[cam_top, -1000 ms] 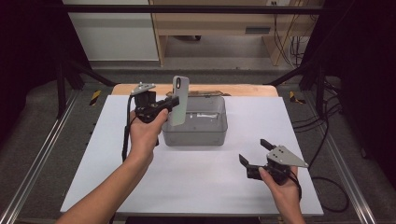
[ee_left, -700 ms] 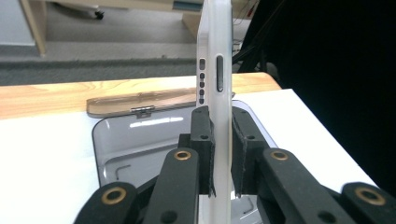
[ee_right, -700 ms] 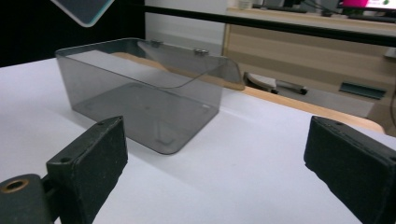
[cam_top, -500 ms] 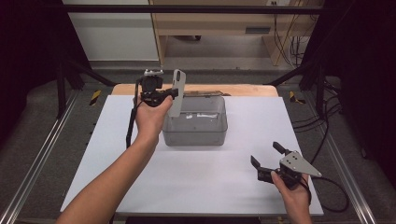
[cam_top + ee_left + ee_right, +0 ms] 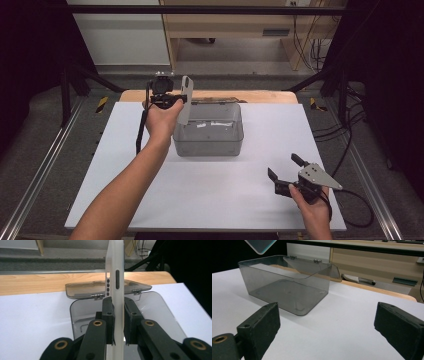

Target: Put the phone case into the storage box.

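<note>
My left gripper [image 5: 179, 100] is raised over the far left corner of a smoky clear box [image 5: 208, 144] and is shut on a pale translucent phone case [image 5: 186, 92]. In the left gripper view the case [image 5: 115, 270] stands upright and edge-on, with both pads [image 5: 108, 312] pressed against its sides. The box [image 5: 155, 315] lies below it, its hinged lid [image 5: 82, 288] folded back. My right gripper [image 5: 284, 172] sits low near the table's front right, open with nothing between its pads [image 5: 262, 325]. It faces the box [image 5: 287, 290], and a corner of the case [image 5: 259, 244] shows at the top left.
The box stands on a white tabletop [image 5: 150, 200] with a wooden strip [image 5: 265, 96] along the far edge. A dark-handled tool [image 5: 359, 280] lies on that strip. Black frame rails [image 5: 40, 170] run beside the table, and cables [image 5: 350, 150] trail at the right.
My left hand has carried the case away from me, toward the far edge, and turned it more upright. My right hand has drifted right and toward the near edge.
</note>
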`<state>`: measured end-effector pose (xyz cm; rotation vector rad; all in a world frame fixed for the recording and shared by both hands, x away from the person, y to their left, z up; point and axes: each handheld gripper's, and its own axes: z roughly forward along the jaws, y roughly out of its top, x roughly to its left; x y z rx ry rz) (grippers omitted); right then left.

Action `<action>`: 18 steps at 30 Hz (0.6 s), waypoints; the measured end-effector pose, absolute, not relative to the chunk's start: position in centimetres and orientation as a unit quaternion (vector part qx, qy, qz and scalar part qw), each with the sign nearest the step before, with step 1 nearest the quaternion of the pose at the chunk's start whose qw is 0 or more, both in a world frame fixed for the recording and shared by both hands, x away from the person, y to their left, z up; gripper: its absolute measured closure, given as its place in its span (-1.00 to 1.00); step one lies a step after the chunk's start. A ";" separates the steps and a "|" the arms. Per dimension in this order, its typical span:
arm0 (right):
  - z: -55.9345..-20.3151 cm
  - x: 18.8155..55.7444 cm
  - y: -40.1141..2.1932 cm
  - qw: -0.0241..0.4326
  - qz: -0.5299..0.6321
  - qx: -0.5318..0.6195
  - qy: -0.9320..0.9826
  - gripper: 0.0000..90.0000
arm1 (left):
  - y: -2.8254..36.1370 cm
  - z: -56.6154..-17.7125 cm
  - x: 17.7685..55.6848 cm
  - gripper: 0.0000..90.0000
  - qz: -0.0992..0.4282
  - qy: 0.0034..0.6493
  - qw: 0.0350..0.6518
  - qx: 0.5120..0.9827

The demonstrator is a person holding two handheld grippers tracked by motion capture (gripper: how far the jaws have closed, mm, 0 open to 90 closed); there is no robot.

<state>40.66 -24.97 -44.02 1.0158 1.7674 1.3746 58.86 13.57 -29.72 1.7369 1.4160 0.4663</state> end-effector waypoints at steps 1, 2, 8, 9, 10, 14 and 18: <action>-44.0 40.7 -24.9 0.336 0.526 0.388 0.678 -0.84 | 13.5 -29.8 58.9 0.80 0.192 0.563 0.407 0.694; -44.0 40.7 -24.9 0.336 0.525 0.388 0.679 -0.85 | 13.5 -29.9 58.9 0.80 0.193 0.563 0.405 0.694; -44.1 40.7 -24.9 0.330 0.524 0.392 0.680 -0.85 | 13.5 -30.6 59.2 0.80 0.180 0.570 0.393 0.699; -44.1 40.7 -24.9 0.329 0.524 0.391 0.681 -0.85 | 13.4 -30.8 59.3 0.80 0.180 0.571 0.390 0.700; -44.1 40.8 -24.9 0.328 0.523 0.392 0.682 -0.85 | 13.4 -30.8 59.2 0.80 0.180 0.571 0.387 0.701; -44.2 40.8 -24.8 0.327 0.524 0.388 0.684 -0.85 | 13.5 -31.4 59.2 0.80 0.180 0.573 0.378 0.704; -44.2 40.8 -24.7 0.329 0.519 0.385 0.689 -0.85 | 13.6 -31.9 59.1 0.80 0.177 0.575 0.372 0.707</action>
